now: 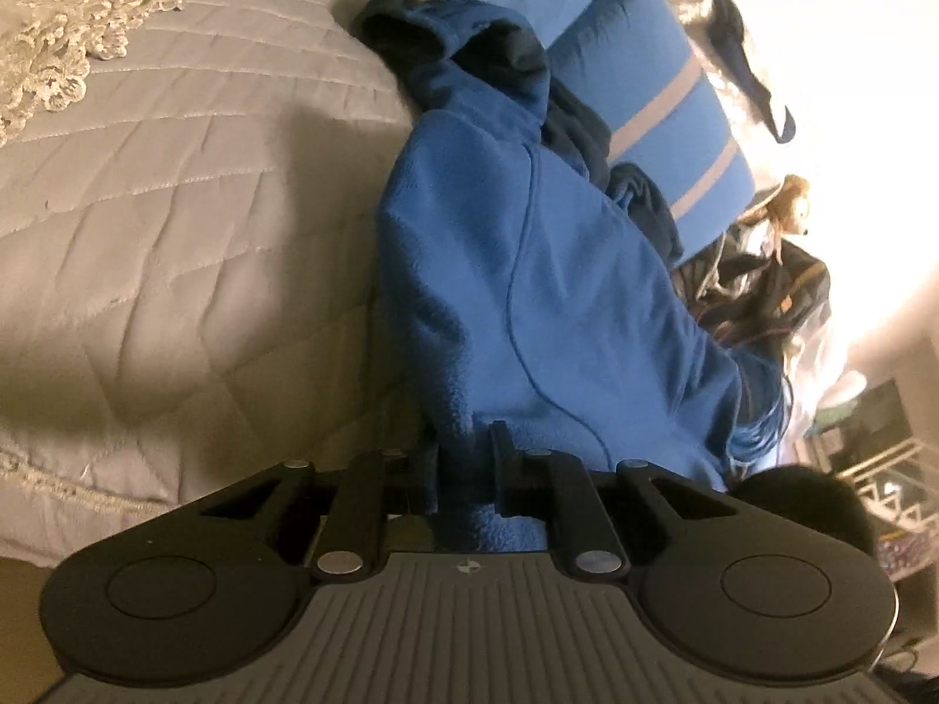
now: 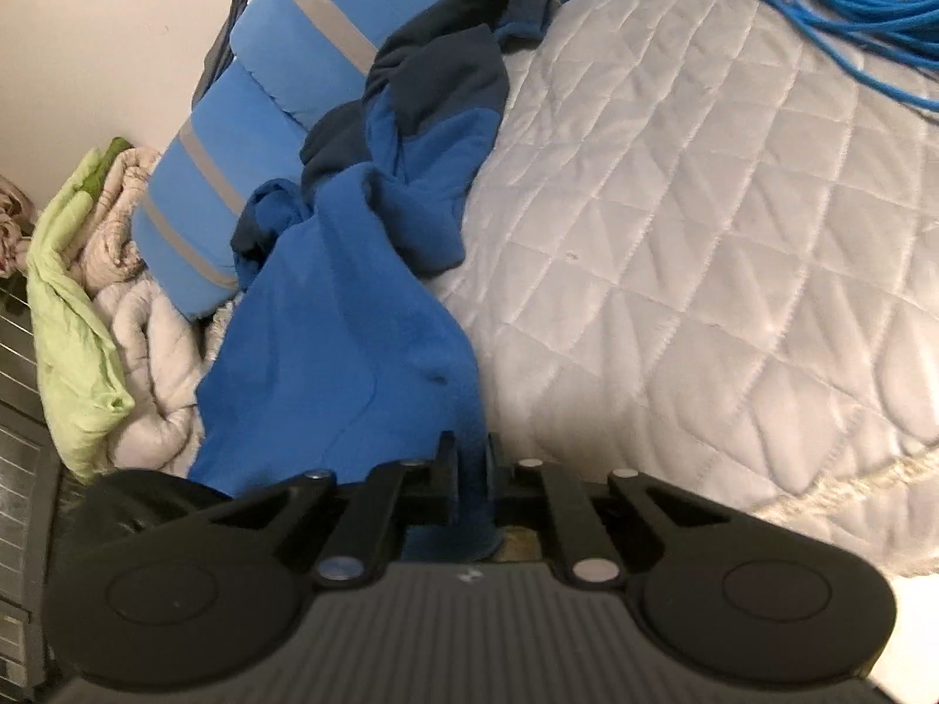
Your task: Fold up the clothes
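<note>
Two grippers both clamped on one blue fleece garment (image 1: 557, 293), each pinching a fold of its near edge; left gripper (image 1: 466, 457) jaws nearly together with fleece bunched between the black fingers (image 1: 431, 469), right gripper (image 2: 469, 457) jaws tight on a thin strip of the same fleece (image 2: 328, 352), cloth running down between the fingers toward the camera. Garment lies stretched away from both grippers across a quilted pale bedspread (image 2: 675, 234), far end crumpled with dark navy panels (image 2: 446, 70) and a sleeve cuff, touching blue pillows with grey stripes (image 2: 281, 58) at the head of the bed. Left view: lace trim (image 1: 70, 41) on bedspread top left, plush toy (image 1: 789, 205) and dark clutter beyond the bed on the right, blown-out bright wall behind. Right view: coil of blue cable (image 2: 851, 17) on the bedspread top right, well apart from the garment; light green cloth (image 2: 76, 317) and a pale bunched comforter (image 2: 147, 364) beside the pillows on the left
</note>
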Tool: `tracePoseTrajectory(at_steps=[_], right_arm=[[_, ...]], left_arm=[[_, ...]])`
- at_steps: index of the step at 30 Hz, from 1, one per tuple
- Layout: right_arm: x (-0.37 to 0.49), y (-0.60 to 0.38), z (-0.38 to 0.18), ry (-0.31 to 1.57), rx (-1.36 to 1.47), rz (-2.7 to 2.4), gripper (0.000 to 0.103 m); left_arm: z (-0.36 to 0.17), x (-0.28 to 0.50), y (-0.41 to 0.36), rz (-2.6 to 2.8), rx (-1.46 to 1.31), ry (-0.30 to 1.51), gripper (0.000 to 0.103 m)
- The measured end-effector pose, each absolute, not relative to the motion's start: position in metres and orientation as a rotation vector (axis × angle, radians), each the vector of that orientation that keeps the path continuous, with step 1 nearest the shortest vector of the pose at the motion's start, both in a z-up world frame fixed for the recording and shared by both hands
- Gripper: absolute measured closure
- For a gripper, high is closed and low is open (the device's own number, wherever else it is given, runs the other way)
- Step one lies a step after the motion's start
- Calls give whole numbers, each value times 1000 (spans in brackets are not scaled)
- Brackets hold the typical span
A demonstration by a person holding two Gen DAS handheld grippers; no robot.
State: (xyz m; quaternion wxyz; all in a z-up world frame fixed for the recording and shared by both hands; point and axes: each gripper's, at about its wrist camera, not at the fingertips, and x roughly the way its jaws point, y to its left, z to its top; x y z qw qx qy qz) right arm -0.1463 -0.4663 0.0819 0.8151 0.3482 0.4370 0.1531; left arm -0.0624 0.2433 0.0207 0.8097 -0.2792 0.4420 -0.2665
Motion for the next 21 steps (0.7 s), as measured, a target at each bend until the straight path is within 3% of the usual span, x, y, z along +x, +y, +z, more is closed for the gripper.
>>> tracePoseTrajectory(at_steps=[21], right_arm=[[-189,-463,56,934,706,261,102]], left_arm=[[-10,-89,238,-552,-464,966,87]])
